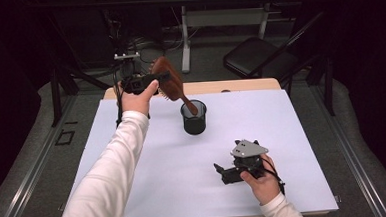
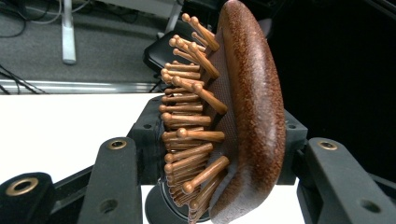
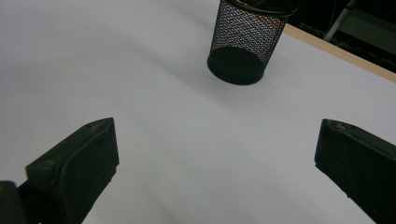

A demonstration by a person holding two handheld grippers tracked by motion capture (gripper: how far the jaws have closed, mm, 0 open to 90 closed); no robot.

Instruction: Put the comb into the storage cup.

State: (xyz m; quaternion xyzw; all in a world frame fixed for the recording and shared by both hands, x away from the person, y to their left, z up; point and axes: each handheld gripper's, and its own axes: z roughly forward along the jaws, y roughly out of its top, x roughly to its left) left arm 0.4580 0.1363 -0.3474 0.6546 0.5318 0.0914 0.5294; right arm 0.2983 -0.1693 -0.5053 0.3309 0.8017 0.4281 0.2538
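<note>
Left gripper clamps the wooden hairbrush by its head, handle tip dipping into the mesh cup — rigid, light, smooth-backed, likely best gripped across the head's edges — right gripper rests unclenched, empty.

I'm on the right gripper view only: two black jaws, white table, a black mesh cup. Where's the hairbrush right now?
Observer: The left gripper holds the wooden hairbrush by its head, above the far left of the table.
Operator: Is the handle in the mesh cup yet?
Observer: The handle slants down with its tip inside the rim of the mesh cup; how deep, I cannot tell.
Operator: How firm is that grip?
Observer: In the left gripper view the jaws press on both sides of the brush head, bristles pointing to that view's left.
Operator: And my own gripper?
Observer: The right gripper is open, low over the table's near right.
</note>
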